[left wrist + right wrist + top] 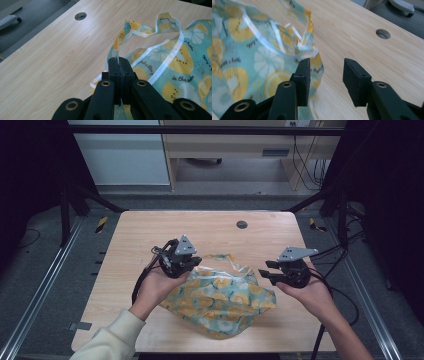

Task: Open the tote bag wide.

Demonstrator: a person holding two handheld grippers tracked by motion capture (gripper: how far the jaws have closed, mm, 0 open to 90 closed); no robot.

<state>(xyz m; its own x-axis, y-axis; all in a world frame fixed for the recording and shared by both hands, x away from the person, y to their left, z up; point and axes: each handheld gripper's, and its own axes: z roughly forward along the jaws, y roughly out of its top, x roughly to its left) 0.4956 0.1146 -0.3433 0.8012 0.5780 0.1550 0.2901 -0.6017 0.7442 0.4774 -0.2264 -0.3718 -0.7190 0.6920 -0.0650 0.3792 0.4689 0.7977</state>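
Teal fabric bag with yellow lemon print (222, 301) lying crumpled on pale wooden surface (150, 227), left gripper (191, 263) at its upper left edge, right gripper (265, 272) just beside its right corner, fingers apart

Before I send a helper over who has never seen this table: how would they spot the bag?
On the pale wooden table, look at the near middle, between the person's two hands. The bag is soft teal fabric printed with yellow citrus slices, its white-edged handle pinched in the left gripper.
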